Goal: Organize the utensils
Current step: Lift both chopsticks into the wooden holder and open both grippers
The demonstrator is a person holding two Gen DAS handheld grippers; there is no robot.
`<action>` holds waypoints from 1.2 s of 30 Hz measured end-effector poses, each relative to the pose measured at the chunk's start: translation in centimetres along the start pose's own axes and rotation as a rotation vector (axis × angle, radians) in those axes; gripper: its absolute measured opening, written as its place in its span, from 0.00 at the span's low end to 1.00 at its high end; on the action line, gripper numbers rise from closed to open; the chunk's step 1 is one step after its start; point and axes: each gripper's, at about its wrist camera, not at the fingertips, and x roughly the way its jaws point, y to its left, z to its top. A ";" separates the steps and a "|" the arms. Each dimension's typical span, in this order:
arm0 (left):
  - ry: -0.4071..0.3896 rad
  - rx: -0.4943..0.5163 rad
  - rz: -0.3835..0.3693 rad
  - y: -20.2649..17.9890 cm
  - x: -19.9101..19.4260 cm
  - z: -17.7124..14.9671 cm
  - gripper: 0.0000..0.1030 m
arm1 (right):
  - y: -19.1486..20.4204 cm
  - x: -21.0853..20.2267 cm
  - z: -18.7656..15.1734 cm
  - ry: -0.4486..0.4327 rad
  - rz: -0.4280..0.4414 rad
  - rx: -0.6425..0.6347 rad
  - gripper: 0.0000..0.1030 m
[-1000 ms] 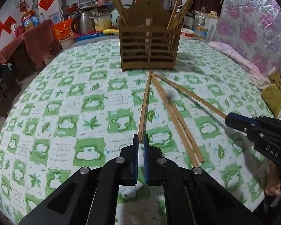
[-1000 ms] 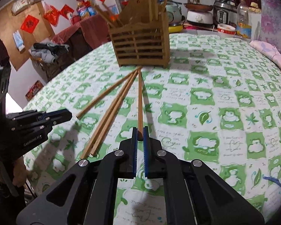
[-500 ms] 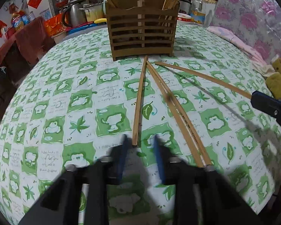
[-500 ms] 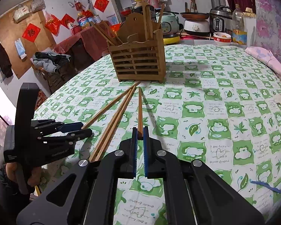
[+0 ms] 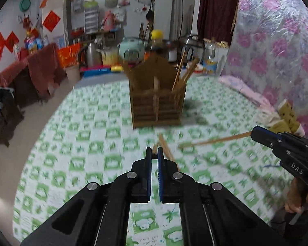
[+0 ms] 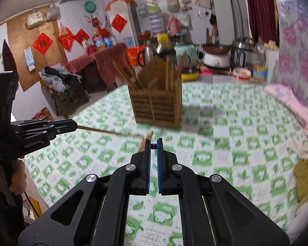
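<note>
Our left gripper (image 5: 154, 153) has its fingers (image 5: 147, 164) clenched on the near end of one chopstick (image 5: 154, 148). From its own camera we see only a short stub of that stick ahead of the tips. In the right wrist view the same stick (image 6: 104, 130) runs out level from the left gripper (image 6: 72, 124) toward the middle of the bench (image 6: 225, 143), its far end lost in blur.

Our right gripper (image 6: 153, 144) is likewise clamped on a second chopstick (image 6: 153, 145), of which only a small dark end shows between its fingers (image 6: 147, 157). The left wrist view gives the length of it (image 5: 219, 140), sticking out from the right gripper (image 5: 253, 132) and slanting toward the bench centre. Whether either stick's far tip touches the cloth we cannot tell.

More loose chopsticks (image 5: 166, 150) lie on the green-and-white cloth just ahead of the left fingers; motion blur keeps us from counting them.

The slatted wooden holder (image 5: 157, 106) stands upright farther back on the bench, with several chopsticks (image 5: 182, 71) leaning out of its right compartment. From the right camera we see others (image 6: 125, 75) fanning from its left side.

A hand (image 6: 18, 176) grips the left gripper's handle at the frame edge, partly cut off.
</note>
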 end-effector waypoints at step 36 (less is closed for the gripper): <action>-0.192 0.055 0.109 -0.6 1.1 17.8 0.06 | 1.4 4.6 19.3 -0.279 -0.007 -0.042 0.06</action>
